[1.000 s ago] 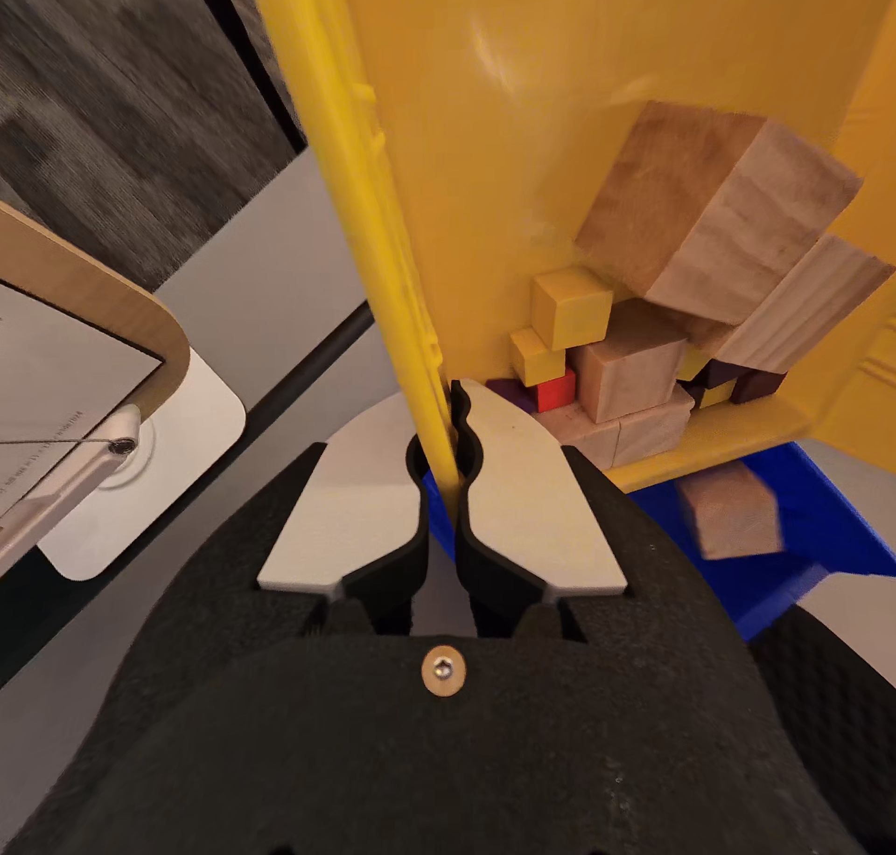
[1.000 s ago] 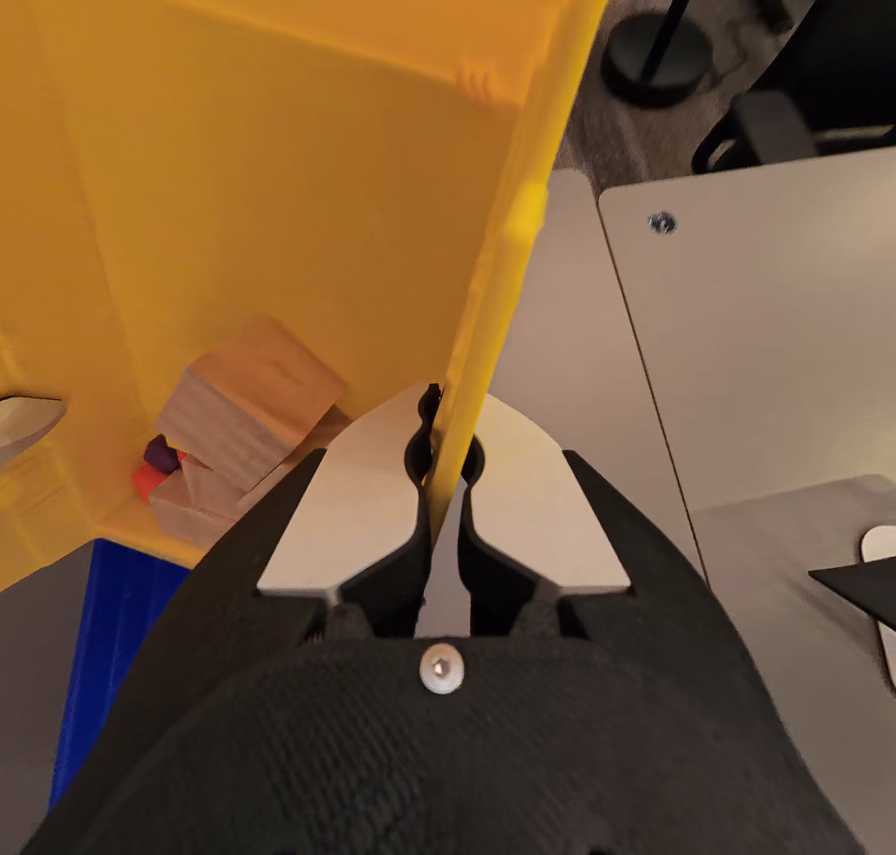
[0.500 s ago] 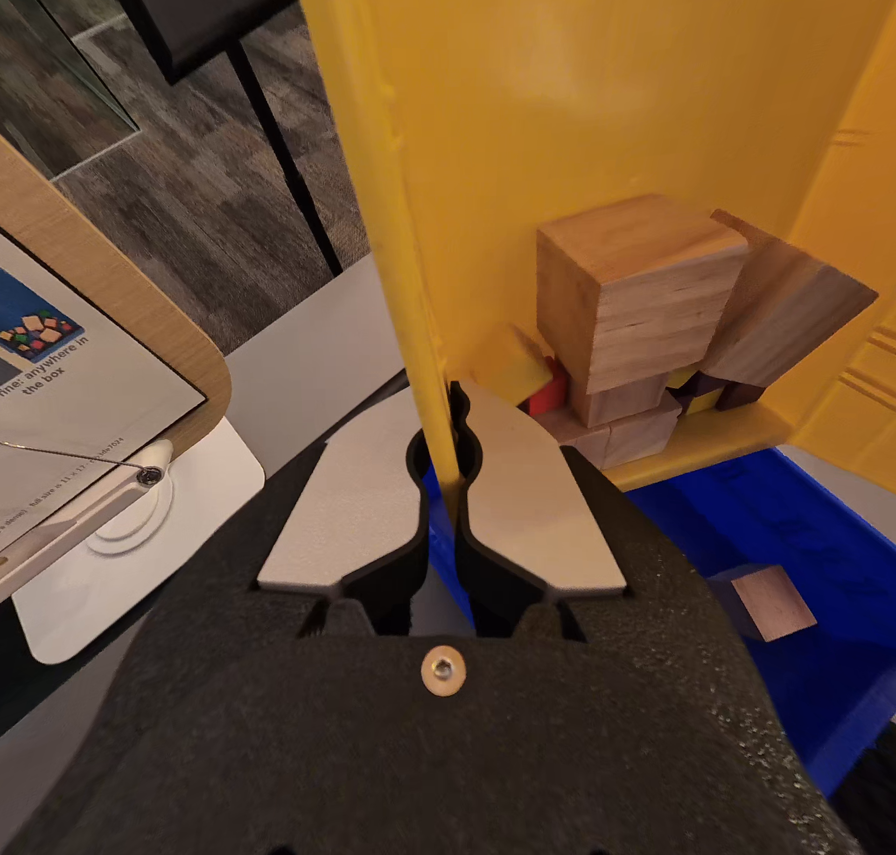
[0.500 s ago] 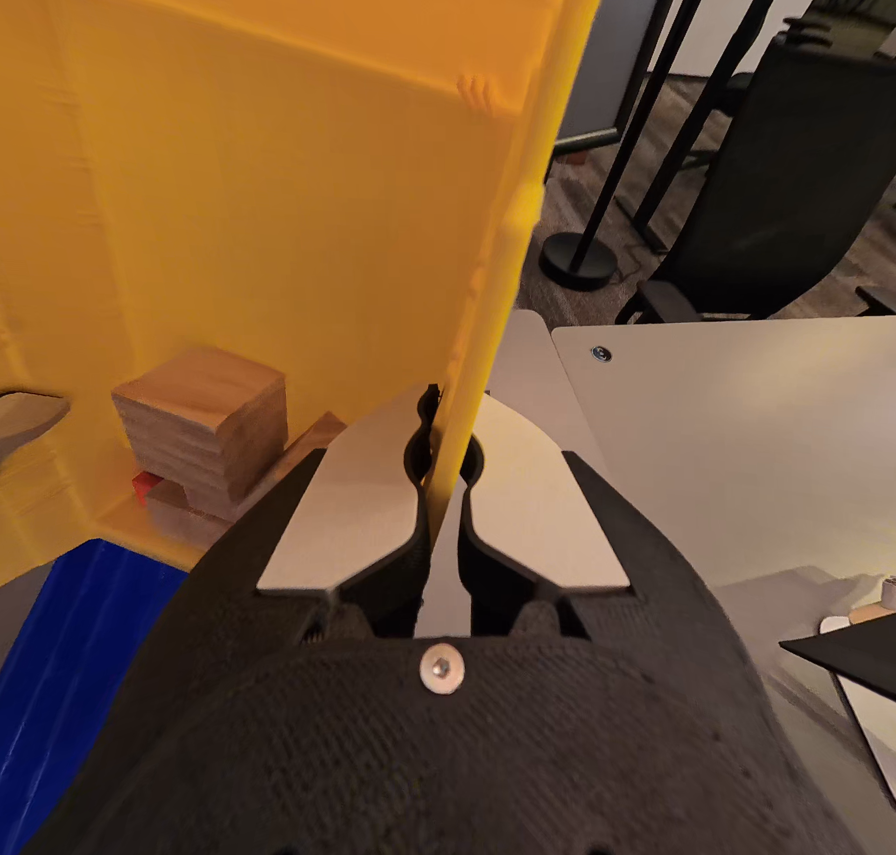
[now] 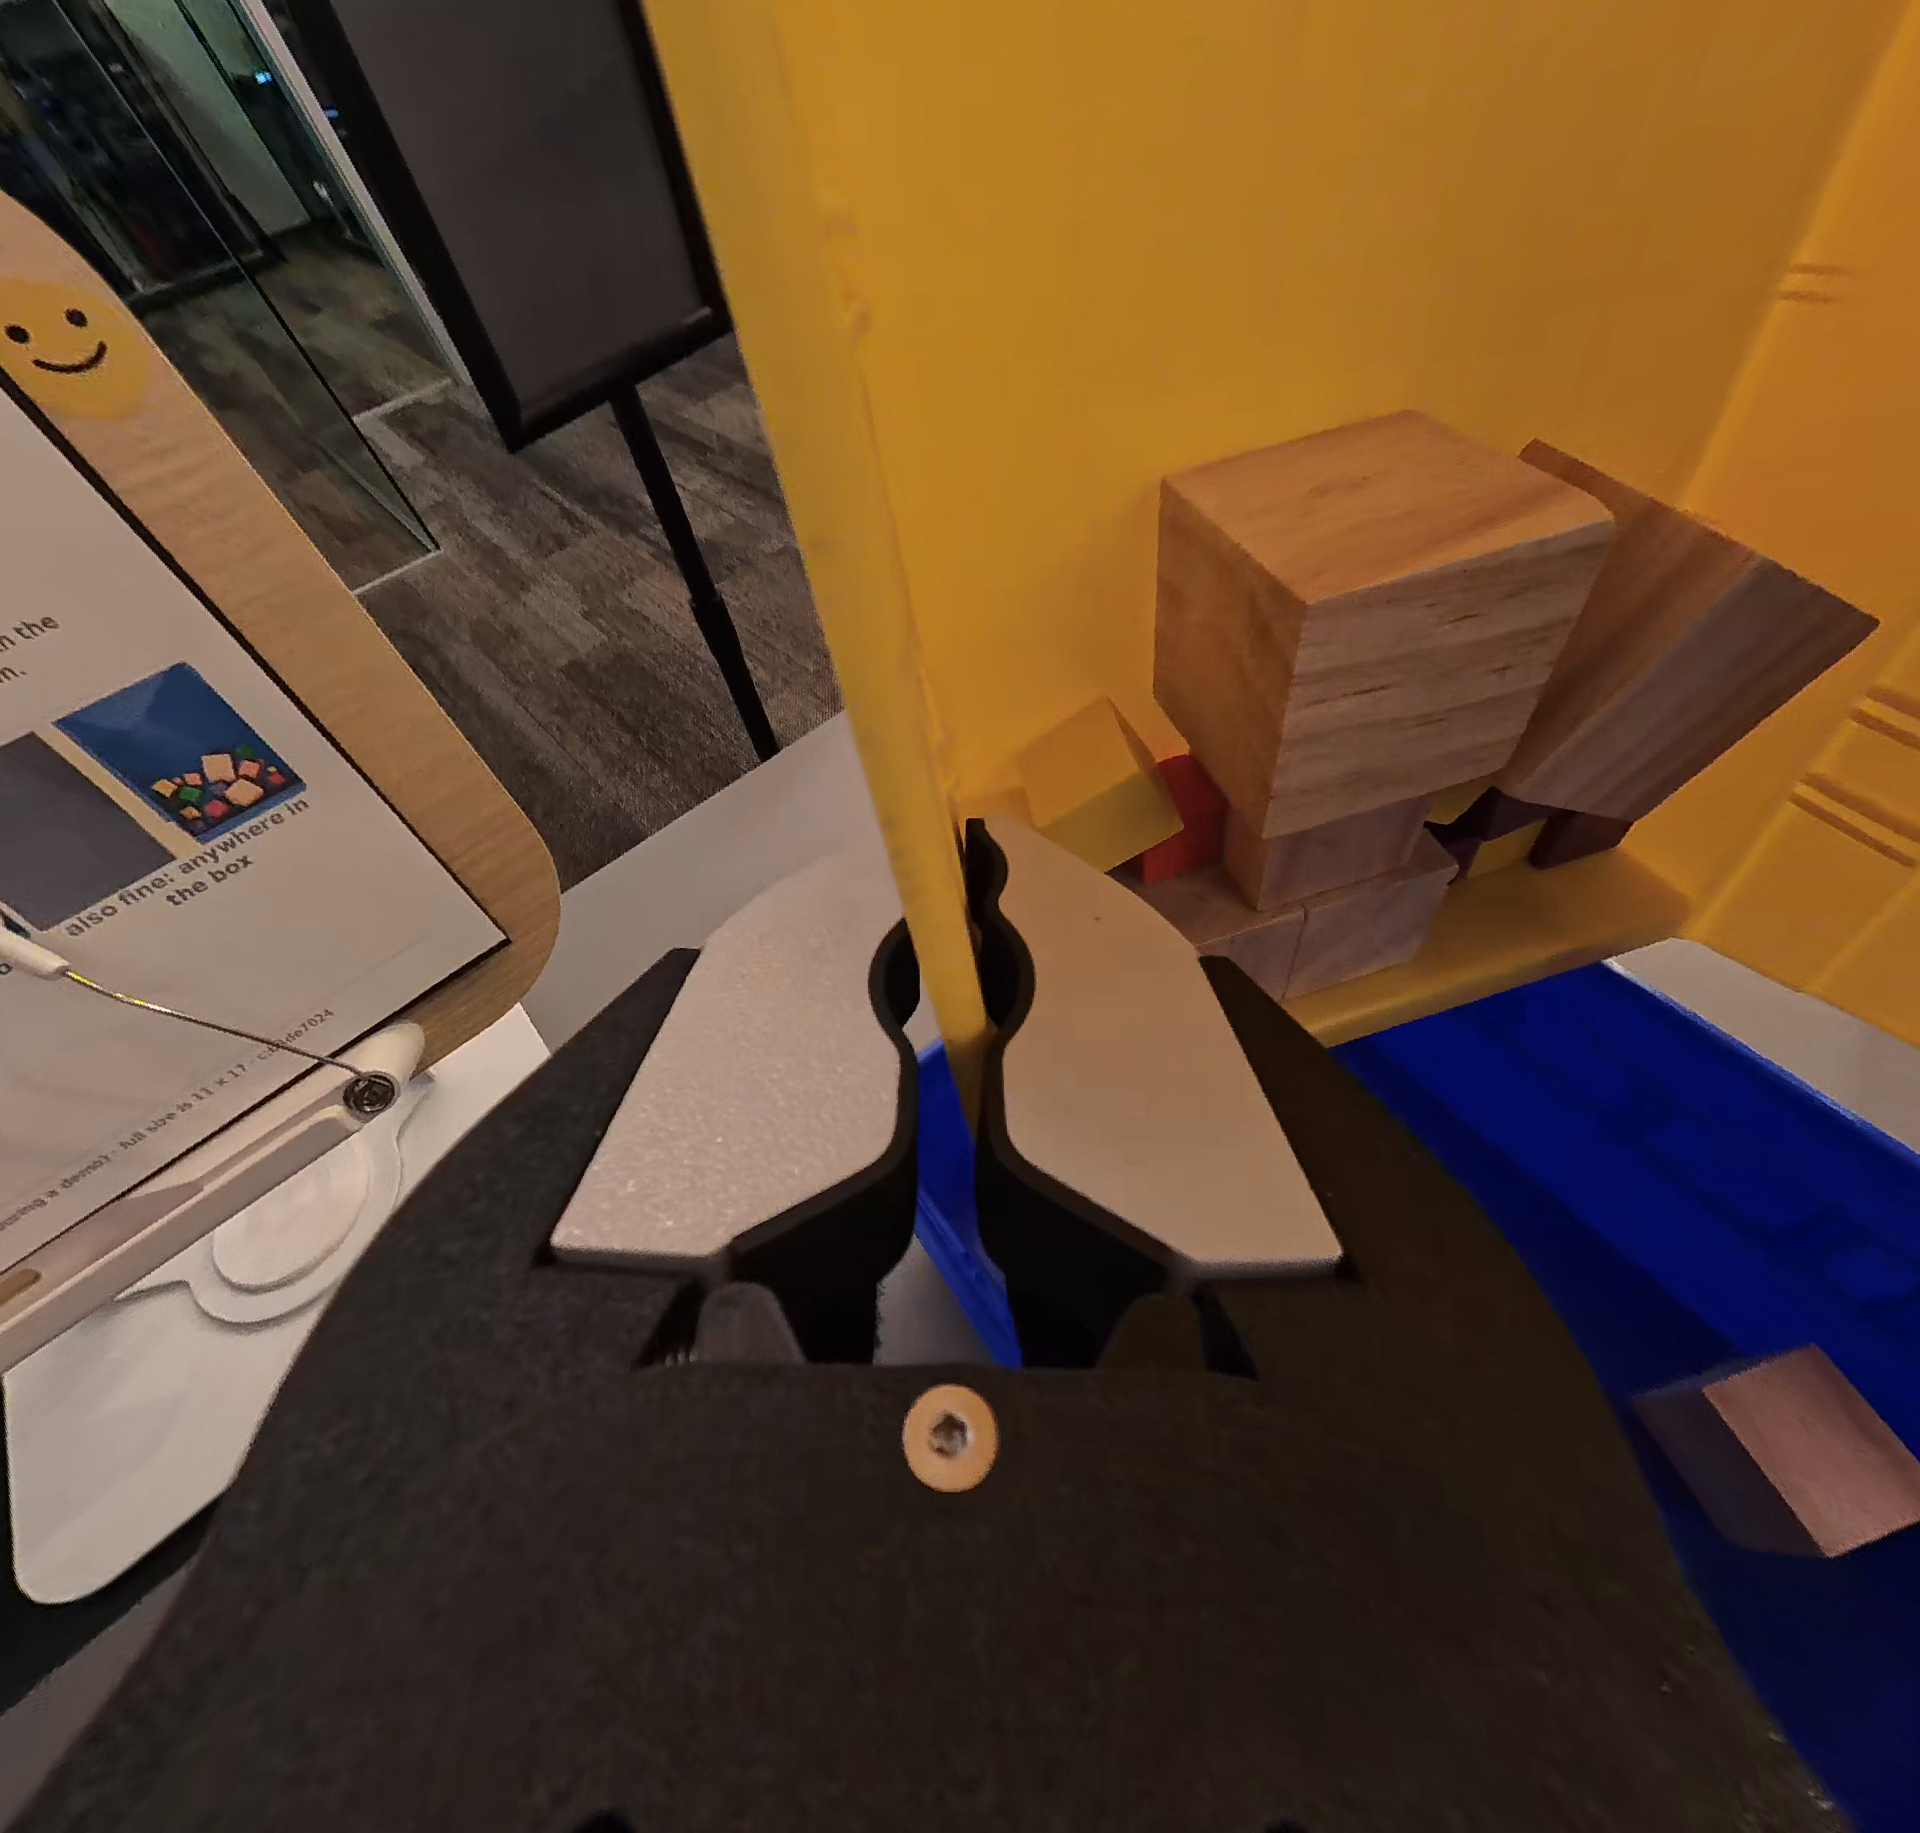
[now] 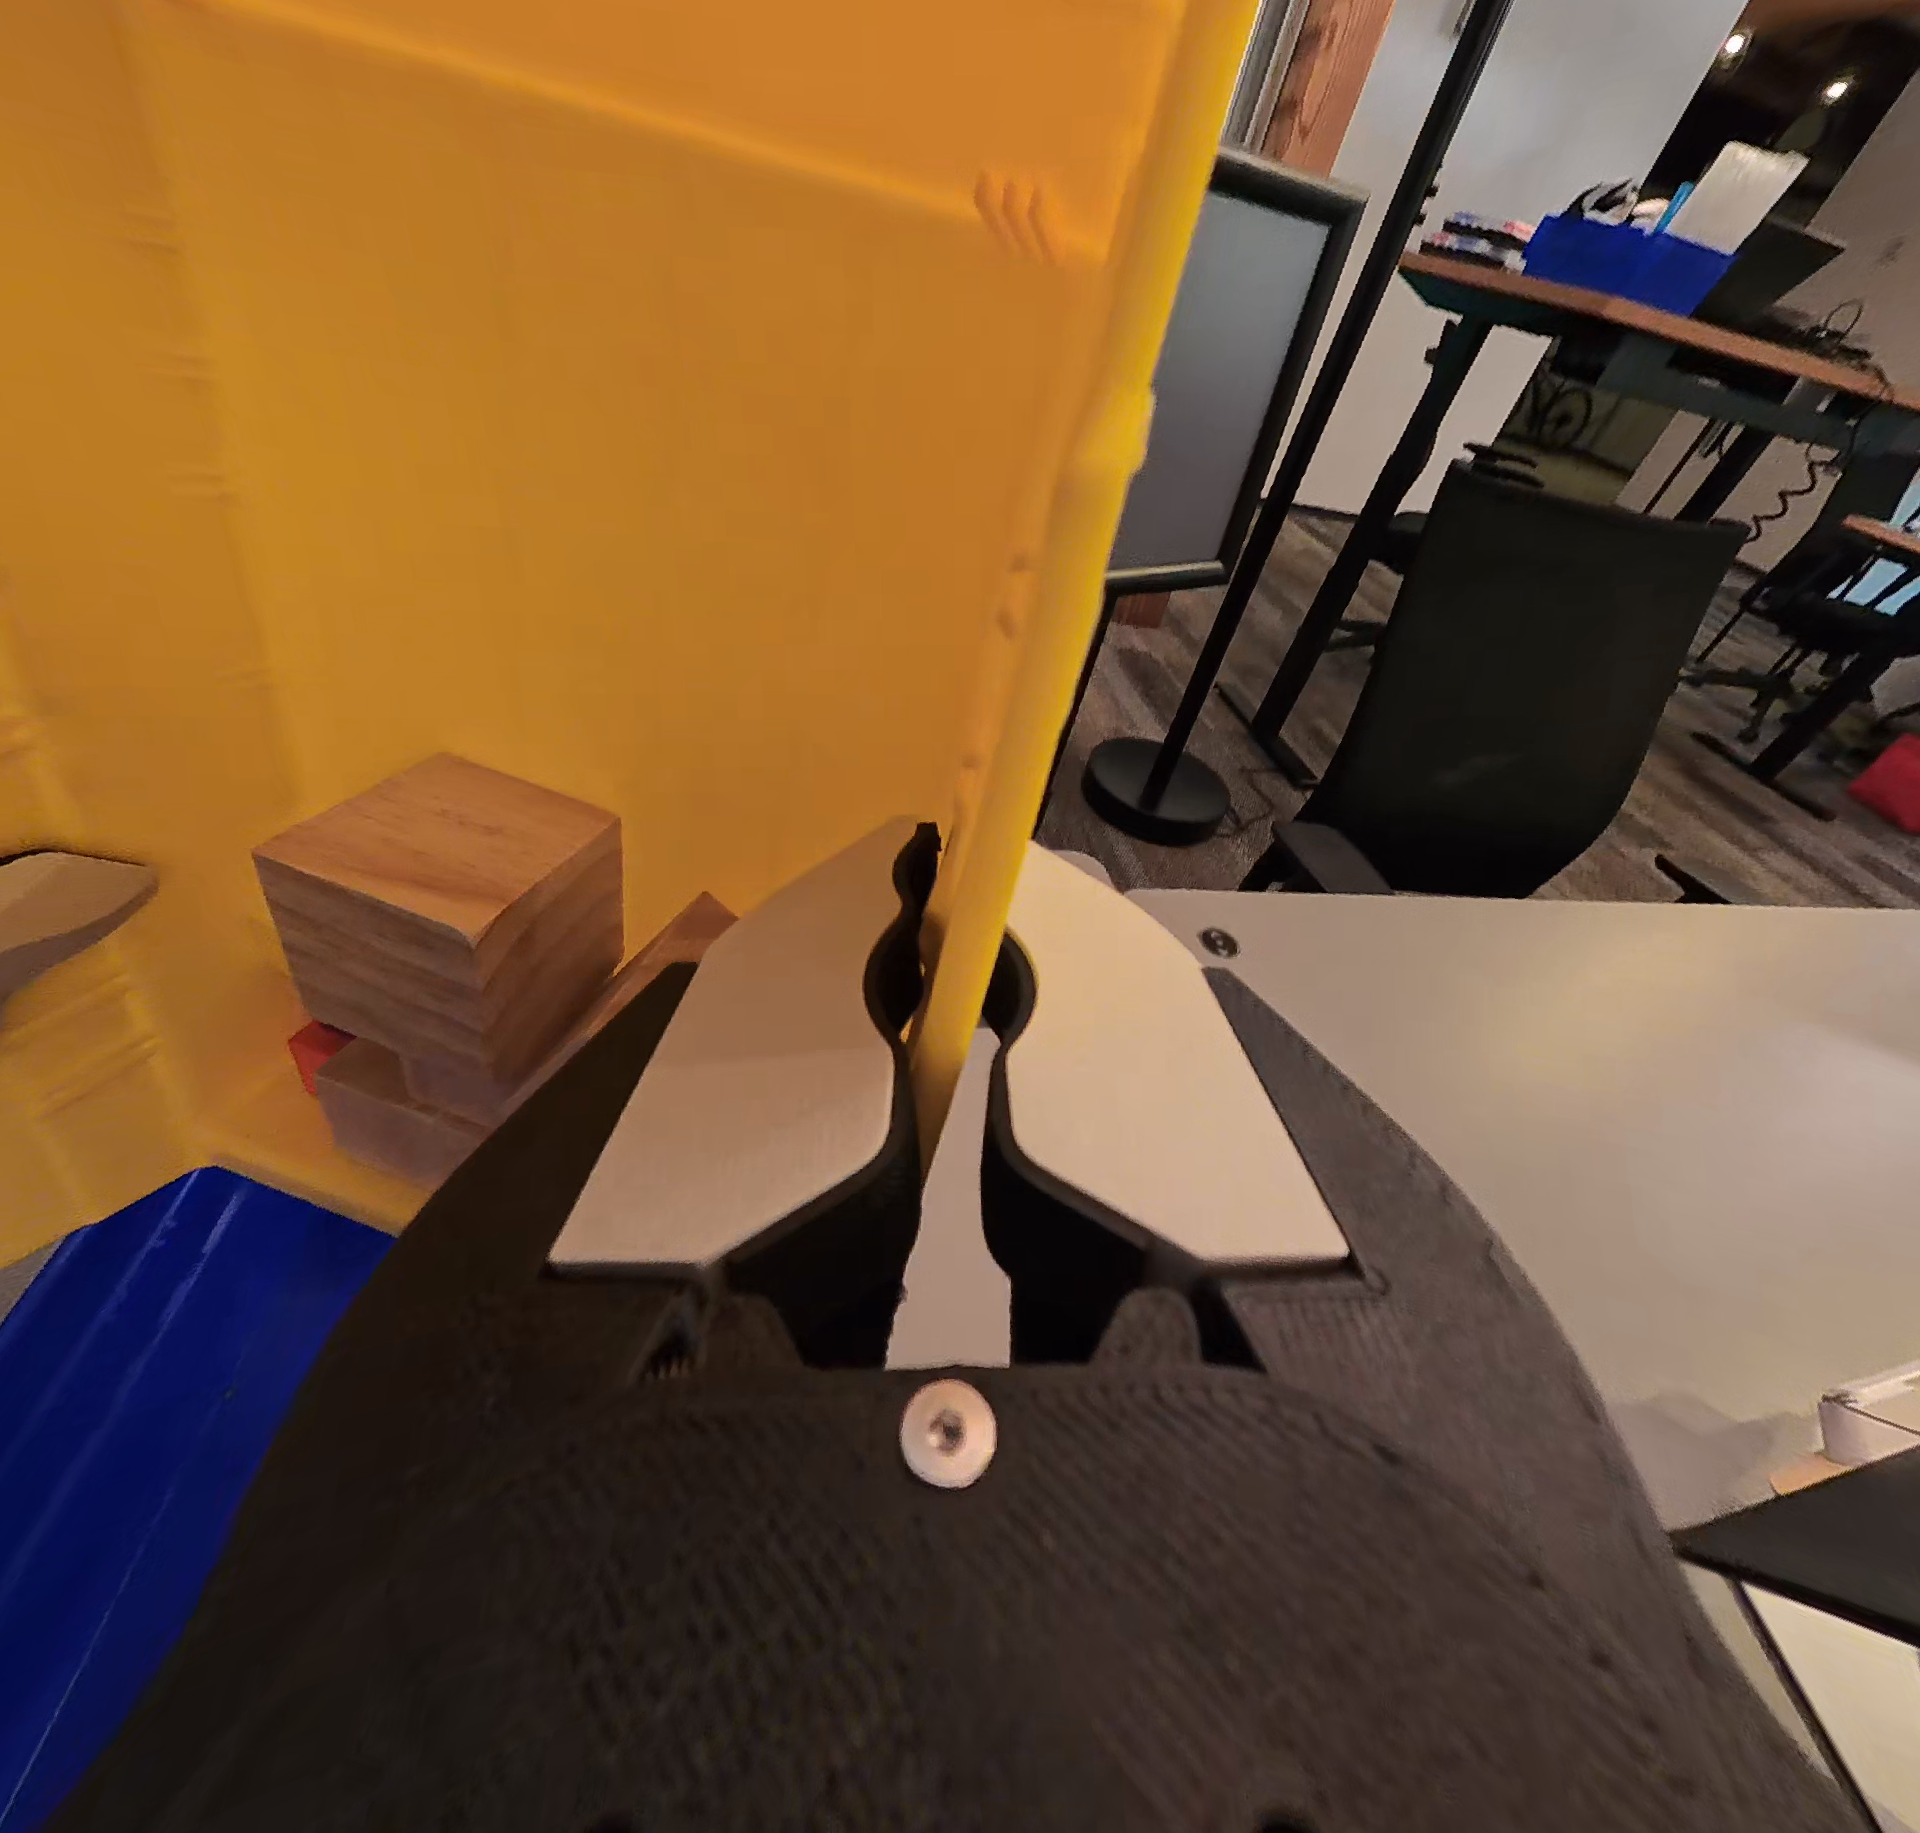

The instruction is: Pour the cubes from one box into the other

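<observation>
Left gripper point(image 5: 951, 936) clamping side wall of tilted yellow box point(image 5: 1299, 256). Wooden cubes point(image 5: 1371, 640) piling against lower lip right of claw. Blue box point(image 5: 1621, 1139) lying below, holding one cube point(image 5: 1787, 1451).

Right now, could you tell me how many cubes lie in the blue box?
1: a wooden cube on the blue box floor, near the left view's right edge. Others may be hidden.

To my left a wood-framed instruction board point(image 5: 208, 744) leans on a white stand point(image 5: 156, 1368). To my right I see a black chair point(image 6: 1507, 692) behind the grey table point(image 6: 1558, 1108).
</observation>
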Tool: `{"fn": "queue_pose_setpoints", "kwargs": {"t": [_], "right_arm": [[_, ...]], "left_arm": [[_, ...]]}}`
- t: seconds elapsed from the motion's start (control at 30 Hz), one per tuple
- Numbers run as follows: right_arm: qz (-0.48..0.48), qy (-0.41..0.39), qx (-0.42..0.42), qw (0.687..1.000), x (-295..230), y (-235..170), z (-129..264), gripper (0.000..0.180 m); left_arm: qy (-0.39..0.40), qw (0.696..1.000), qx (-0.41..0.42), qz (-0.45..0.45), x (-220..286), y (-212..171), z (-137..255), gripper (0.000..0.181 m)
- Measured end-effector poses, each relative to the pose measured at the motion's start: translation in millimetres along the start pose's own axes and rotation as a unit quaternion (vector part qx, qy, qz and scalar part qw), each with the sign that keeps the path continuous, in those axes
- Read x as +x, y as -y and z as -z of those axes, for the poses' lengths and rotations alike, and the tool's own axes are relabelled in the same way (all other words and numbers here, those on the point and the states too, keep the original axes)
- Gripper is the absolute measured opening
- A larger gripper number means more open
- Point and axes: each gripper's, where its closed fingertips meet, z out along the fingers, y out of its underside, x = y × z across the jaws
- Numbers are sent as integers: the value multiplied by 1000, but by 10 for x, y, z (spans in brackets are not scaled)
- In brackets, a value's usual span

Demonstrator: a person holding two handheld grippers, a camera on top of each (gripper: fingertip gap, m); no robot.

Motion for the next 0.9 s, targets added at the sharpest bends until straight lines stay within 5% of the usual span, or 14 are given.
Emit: {"fn": "queue_pose_setpoints", "kwargs": {"t": [0.9], "right_arm": [[75,-44,128,988,-218,241,424,7]], "left_arm": [[-22,995,88,48,-3,-31,56,5]]}}
